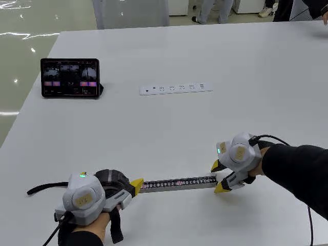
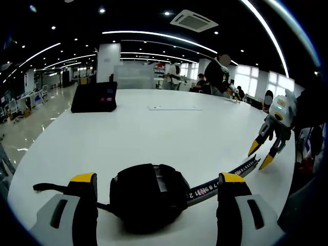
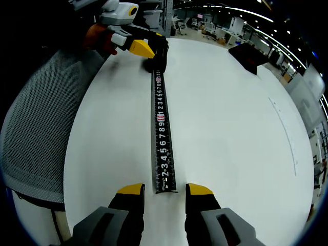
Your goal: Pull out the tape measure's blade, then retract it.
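White table (image 1: 205, 128); right gripper (image 3: 164, 189) parted around blade (image 3: 163, 138) tip

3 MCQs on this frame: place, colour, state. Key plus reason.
1. Blade tip lies: A) under a tablet B) between the right gripper fingers C) off the bench.
2. Fingertip colour: A) yellow B) red C) blue.
3. Blade: A) retracted B) raised in air C) out, flat on the table.
Key: 1 B, right gripper view shows it. 2 A, yellow on left gripper too. 3 C, it runs from the case across the table.
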Demonstrator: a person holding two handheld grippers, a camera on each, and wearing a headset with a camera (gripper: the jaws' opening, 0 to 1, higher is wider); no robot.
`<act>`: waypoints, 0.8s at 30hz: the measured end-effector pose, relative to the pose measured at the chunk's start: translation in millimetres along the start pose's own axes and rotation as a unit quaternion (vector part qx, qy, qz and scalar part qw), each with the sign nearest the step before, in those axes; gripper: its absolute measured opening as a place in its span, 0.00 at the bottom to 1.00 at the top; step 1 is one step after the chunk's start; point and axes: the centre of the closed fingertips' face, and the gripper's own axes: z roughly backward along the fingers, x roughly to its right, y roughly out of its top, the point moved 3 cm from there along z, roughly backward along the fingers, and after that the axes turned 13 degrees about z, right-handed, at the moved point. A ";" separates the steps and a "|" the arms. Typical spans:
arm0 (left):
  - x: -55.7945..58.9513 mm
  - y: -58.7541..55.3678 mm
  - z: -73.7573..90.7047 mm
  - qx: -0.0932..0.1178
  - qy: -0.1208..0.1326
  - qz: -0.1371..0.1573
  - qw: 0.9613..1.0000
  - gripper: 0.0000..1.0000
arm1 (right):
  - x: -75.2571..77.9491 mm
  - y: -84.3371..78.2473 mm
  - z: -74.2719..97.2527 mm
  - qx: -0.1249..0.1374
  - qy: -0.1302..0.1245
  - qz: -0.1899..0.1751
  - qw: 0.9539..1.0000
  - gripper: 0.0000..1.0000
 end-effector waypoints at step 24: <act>-8.2 -9.4 -9.0 -0.015 0.025 0.023 0.999 0.75 | 0.9 1.9 -4.1 -0.017 0.023 -0.028 0.999 0.10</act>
